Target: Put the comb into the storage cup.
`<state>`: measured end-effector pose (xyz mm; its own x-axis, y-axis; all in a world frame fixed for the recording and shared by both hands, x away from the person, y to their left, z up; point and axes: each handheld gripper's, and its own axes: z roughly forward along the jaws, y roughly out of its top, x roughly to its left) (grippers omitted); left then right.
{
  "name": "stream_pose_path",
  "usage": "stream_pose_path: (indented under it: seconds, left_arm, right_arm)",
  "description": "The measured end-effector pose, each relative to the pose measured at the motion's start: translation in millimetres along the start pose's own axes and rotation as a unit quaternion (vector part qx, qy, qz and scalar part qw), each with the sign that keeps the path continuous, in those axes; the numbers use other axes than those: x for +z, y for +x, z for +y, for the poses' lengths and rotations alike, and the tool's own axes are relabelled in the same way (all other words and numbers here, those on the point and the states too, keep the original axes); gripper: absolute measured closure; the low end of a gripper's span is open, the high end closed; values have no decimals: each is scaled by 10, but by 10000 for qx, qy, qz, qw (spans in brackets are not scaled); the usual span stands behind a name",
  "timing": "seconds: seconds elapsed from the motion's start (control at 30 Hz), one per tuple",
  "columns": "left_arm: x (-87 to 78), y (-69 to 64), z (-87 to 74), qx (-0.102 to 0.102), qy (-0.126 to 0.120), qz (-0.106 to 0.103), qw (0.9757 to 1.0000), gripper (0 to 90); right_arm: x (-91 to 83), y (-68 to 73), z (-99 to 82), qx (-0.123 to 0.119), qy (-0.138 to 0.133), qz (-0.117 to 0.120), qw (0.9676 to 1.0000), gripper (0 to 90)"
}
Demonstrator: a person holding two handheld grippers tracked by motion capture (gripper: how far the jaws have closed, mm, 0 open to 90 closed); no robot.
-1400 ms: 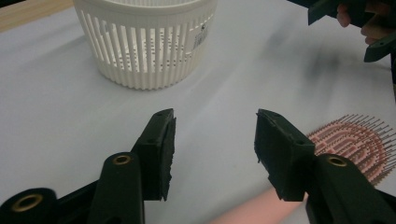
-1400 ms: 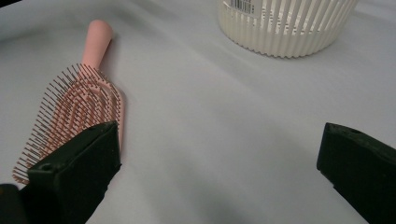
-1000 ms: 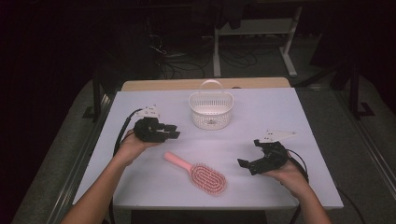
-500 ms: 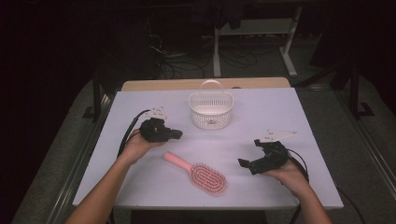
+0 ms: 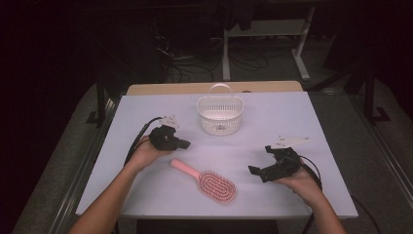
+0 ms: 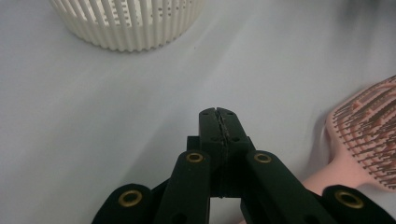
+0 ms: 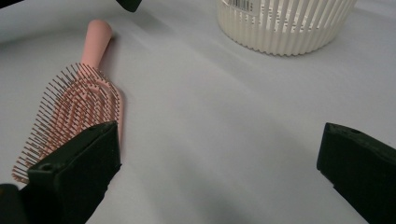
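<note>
the work in hand looks like picking up the pink hairbrush [image 5: 208, 179], likely to put it in the white basket [image 5: 220, 114]. the hairbrush lies flat on the table [image 5: 292, 122], bristles up, close to the near edge and a little left of its middle, with the handle pointing toward the far left corner and the head toward the near edge. the basket stands upright near the middle of the far edge, well apart from the hairbrush.

to do this step well, the right gripper [image 5: 265, 171] seems the better placed: it should swing left and come down over the head or the neck of the hairbrush, jaws straddling it across its narrow width, and close only once both jaws sit low beside it, so the bristles do not push it away. a grip near the neck would likely keep it from tipping when lifted.

the right gripper sits near the right part of the near edge, its jaws spread wide and empty; in the right gripper view the hairbrush lies just beyond its left jaw, not between the two. the left gripper [image 6: 218, 122] rests near the left edge, just beyond the handle end, its jaws pressed together on nothing.
</note>
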<state>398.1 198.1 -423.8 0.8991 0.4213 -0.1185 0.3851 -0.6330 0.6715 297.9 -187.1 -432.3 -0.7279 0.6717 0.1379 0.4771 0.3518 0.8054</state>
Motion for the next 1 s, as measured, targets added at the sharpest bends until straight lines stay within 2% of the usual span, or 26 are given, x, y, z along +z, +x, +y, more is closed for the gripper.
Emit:
stream_pose_path:
  seconds: [0.53,1.0]
  left_arm:
    - [50,-23,-70,43,557,-40,9984,900]
    - [45,-63,-204,65,764,-58,9970,900]
  right_arm:
    - [-5,-4,-4,11,0,-16,10000,0]
    - [-5,-1,-6,17,11,-20,10000,0]
